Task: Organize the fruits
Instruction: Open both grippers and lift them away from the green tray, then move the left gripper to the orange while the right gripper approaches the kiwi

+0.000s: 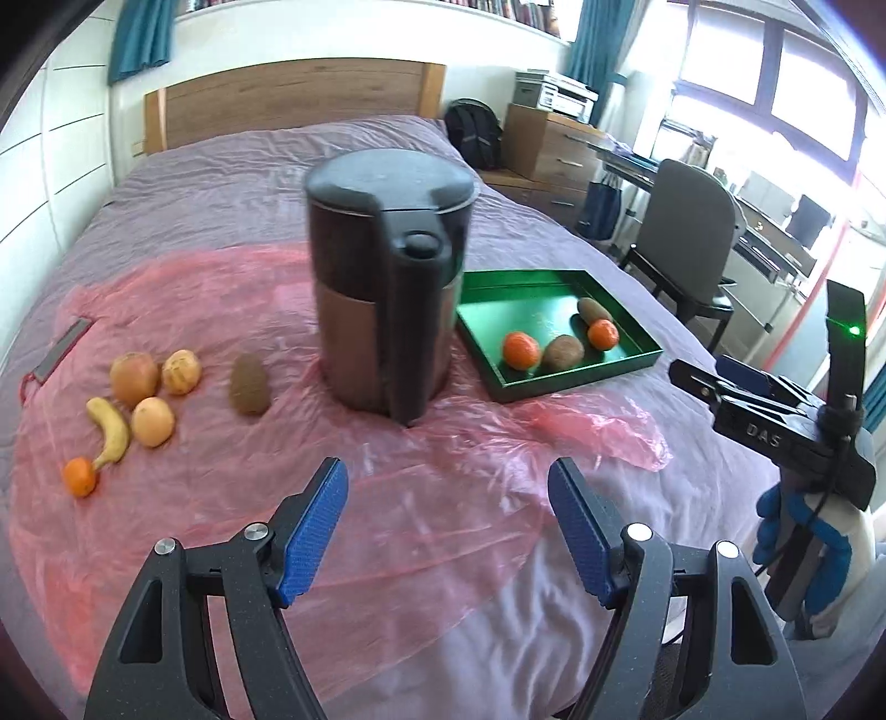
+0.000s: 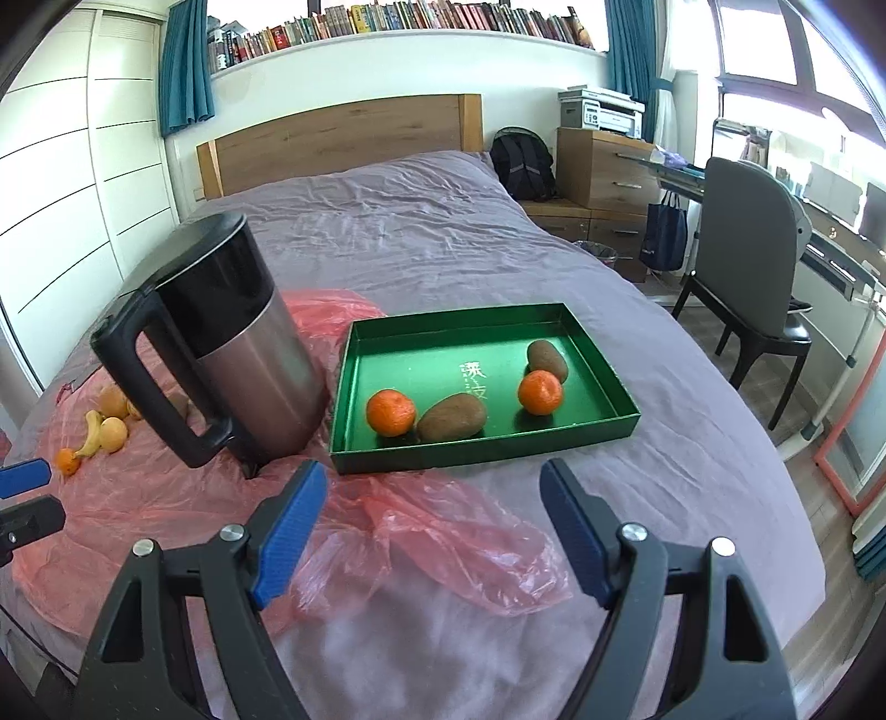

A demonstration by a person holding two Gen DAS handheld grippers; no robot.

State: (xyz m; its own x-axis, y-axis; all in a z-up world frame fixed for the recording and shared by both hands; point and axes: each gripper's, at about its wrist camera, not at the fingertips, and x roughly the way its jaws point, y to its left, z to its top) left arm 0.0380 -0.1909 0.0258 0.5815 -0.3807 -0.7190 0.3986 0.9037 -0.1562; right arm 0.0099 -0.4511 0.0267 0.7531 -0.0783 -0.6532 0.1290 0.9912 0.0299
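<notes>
Bed (image 2: 443,221) with a purple cover fills my view, a pink plastic sheet (image 1: 221,310) spread across it. On the sheet a steel kettle (image 1: 387,288) stands upright, just beside a green tray (image 2: 603,354) holding two tangerines (image 2: 390,412) and two kiwis (image 2: 451,415). Left of the kettle lie a lone kiwi (image 1: 249,385), three round pale fruits (image 1: 134,378), a banana (image 1: 111,429) and a small tangerine (image 1: 80,476). My left gripper (image 1: 448,523) and right gripper (image 2: 432,523) both hover above the sheet, jaws spread apart and empty.

place: home bedroom | signs: bed (image 2: 443,221) with wooden headboard (image 2: 343,144), bookshelf (image 2: 398,25), desk chair (image 2: 747,249)
</notes>
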